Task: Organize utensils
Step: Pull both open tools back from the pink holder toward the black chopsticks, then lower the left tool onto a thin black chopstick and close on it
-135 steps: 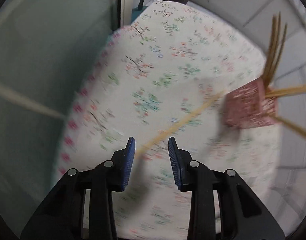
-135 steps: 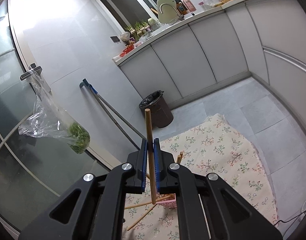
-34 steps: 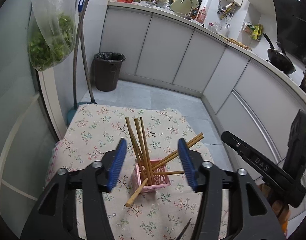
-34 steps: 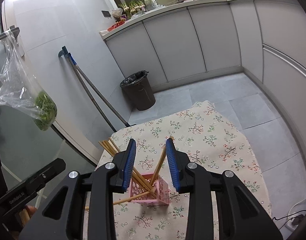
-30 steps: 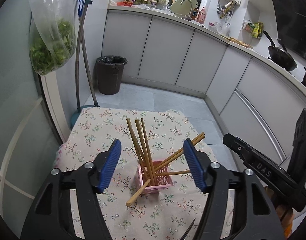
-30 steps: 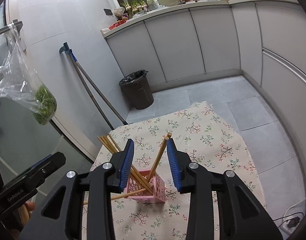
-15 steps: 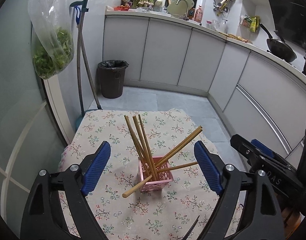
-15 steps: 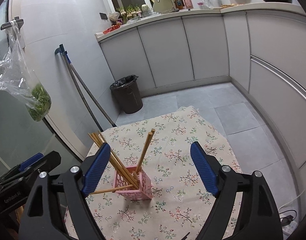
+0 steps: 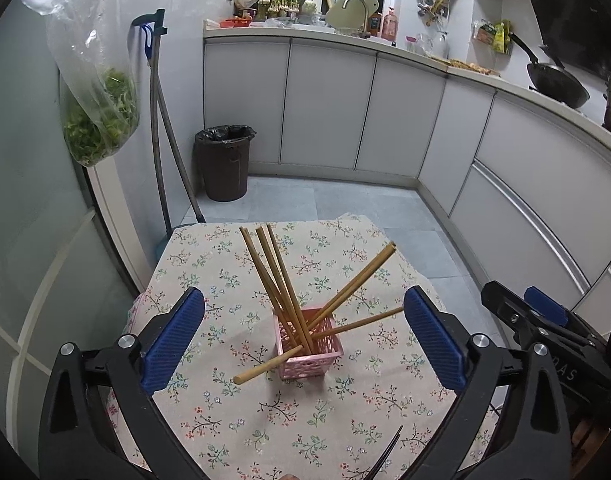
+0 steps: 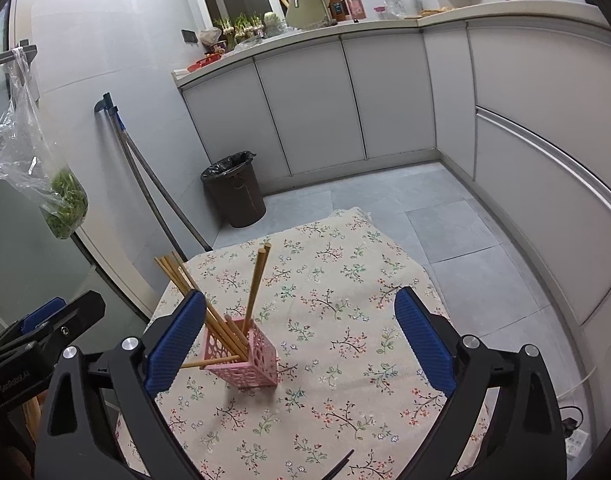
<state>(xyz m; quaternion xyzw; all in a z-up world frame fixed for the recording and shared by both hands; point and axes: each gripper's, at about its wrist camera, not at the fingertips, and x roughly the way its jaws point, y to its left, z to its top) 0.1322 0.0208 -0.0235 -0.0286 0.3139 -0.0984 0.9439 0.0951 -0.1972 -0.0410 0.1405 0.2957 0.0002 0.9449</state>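
A pink perforated holder (image 9: 308, 343) stands on the floral tablecloth (image 9: 305, 424) and holds several wooden chopsticks (image 9: 279, 280) fanned out; one chopstick (image 9: 265, 366) pokes through its side. The holder also shows in the right wrist view (image 10: 245, 360) with the chopsticks (image 10: 255, 284). My left gripper (image 9: 303, 338) is wide open and empty, raised above and nearer than the holder. My right gripper (image 10: 299, 342) is wide open and empty, also raised above the table. Each gripper shows at the edge of the other's view.
A dark thin object (image 9: 385, 456) lies at the near table edge, also in the right wrist view (image 10: 339, 466). A black bin (image 9: 224, 162), a leaning mop (image 9: 161, 132), a hanging bag of greens (image 9: 99, 120) and grey cabinets (image 9: 385, 120) surround the table.
The right gripper let go of a chopstick into the holder. Both grippers then opened wide and drew back and up from the holder.
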